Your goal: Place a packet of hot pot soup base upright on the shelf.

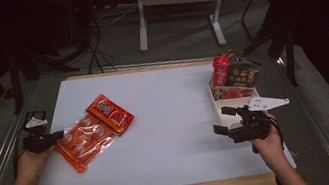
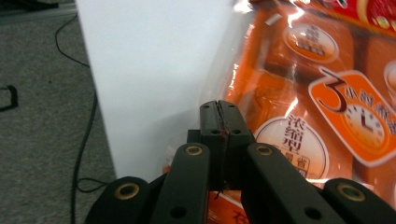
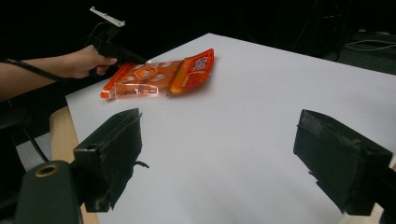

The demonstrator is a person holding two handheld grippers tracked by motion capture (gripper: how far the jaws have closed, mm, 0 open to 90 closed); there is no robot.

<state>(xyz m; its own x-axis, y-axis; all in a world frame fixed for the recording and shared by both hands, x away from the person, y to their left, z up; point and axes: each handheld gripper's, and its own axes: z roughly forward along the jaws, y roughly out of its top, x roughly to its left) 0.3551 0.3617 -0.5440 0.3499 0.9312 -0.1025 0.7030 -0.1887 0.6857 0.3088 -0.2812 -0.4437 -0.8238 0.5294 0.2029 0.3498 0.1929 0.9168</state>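
The orange pack (image 1: 83, 140) lies flat at the table's (image 1: 167, 122) left edge, its clear edge caught in the left gripper (image 2: 219, 116); those jaws are pressed together, pinching the film, with the pack's printed face spreading off to one side of them; a red pack (image 1: 110, 112) overlaps its far end; the left hand (image 1: 30, 163) comes in low from the table's side, gripper near level; the right gripper (image 1: 222, 121) hovers well apart over bare table, jaws spread wide with nothing between them, pointing across at the orange pack; just behind it, a white box (image 1: 224, 113) of snack packets.
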